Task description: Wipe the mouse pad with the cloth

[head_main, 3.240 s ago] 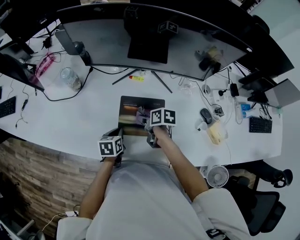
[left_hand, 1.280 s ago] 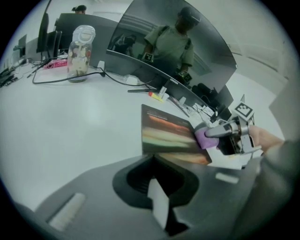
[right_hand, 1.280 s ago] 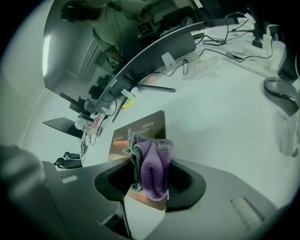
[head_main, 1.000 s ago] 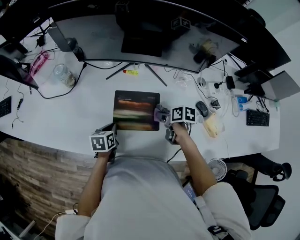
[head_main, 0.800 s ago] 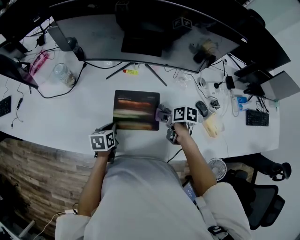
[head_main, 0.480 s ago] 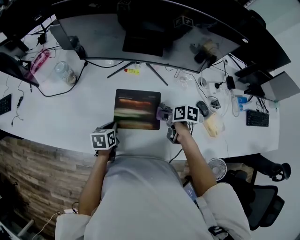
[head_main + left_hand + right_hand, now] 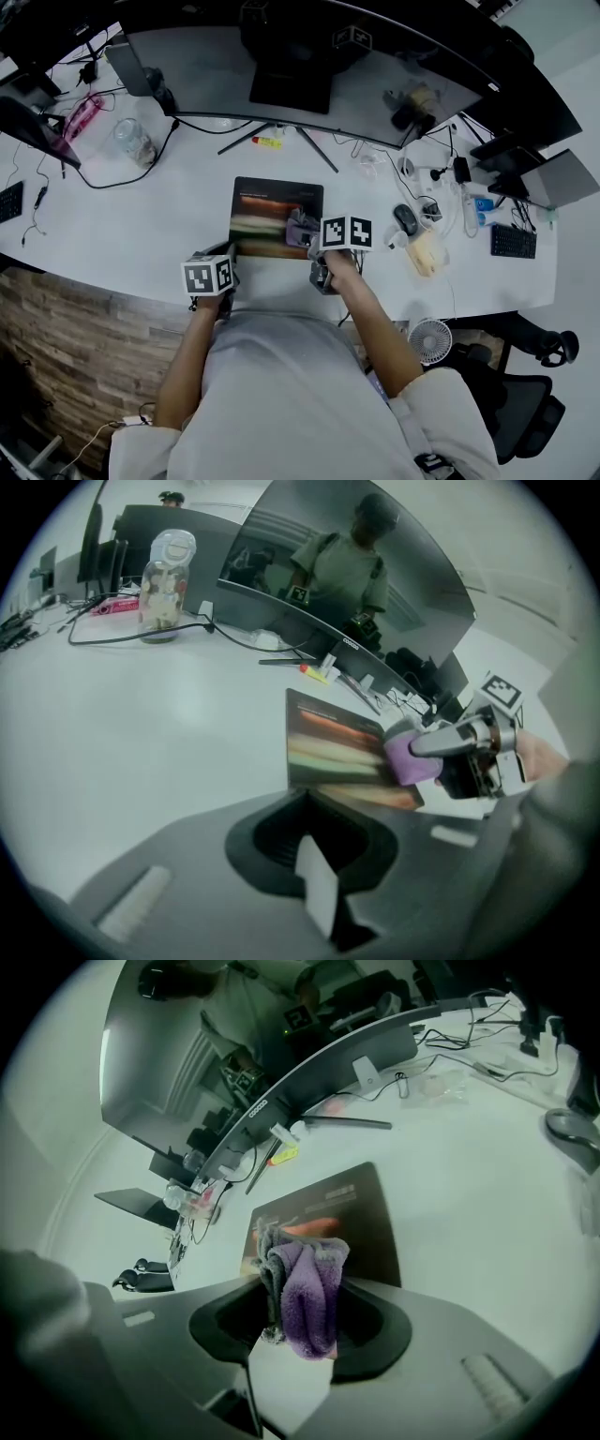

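- Right gripper (image 7: 307, 236), clamped on the cloth (image 7: 302, 227), has swung back onto the mouse pad (image 7: 265, 199) at 5 o'clock: wiping continues.
- Left gripper (image 7: 228, 257), jaws seemingly together, sits at 7 o'clock.

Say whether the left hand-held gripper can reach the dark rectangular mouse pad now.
Probably yes: the left hand-held gripper sits by the near left corner of the dark rectangular mouse pad, nothing between them; the purple cloth covers only its right side.

Shirt (image 7: 272, 394): pale grey, short-sleeved.
Left gripper (image 7: 228, 253): grey body, topped by a white cube (image 7: 206, 276) with black square markers.
Right gripper (image 7: 305, 232): grey, same marker cube.
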`<action>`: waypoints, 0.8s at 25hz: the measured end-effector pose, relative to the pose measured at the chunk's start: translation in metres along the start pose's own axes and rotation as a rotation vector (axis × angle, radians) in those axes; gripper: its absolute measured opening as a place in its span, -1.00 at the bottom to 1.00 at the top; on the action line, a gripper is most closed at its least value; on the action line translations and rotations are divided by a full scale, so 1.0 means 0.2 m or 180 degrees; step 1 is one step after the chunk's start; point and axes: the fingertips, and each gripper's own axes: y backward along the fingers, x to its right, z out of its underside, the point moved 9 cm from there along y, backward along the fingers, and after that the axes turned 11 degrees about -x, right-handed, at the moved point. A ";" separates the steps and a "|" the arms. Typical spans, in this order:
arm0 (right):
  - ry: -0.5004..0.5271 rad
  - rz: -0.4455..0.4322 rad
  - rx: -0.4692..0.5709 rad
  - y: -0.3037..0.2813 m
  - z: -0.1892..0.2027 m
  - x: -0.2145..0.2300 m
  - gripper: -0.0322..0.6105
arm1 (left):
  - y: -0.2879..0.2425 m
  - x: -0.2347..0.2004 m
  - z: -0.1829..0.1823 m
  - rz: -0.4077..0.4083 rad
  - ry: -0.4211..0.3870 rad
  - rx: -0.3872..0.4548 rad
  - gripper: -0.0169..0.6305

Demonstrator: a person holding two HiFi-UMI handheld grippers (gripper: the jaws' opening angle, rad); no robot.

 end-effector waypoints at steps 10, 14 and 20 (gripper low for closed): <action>0.0191 -0.0304 -0.0160 -0.20 0.05 -0.26 -0.32 | 0.00 0.00 0.00 0.0021 0.0003 -0.0009 -0.95; 0.0244 -0.0335 -0.0237 -0.26 0.07 -0.32 -0.32 | 0.00 0.00 0.00 0.0020 0.0008 -0.0007 -0.95; 0.0295 -0.0372 -0.0336 -0.34 0.09 -0.39 -0.32 | 0.00 0.00 0.00 -0.0001 -0.0005 -0.0005 -0.95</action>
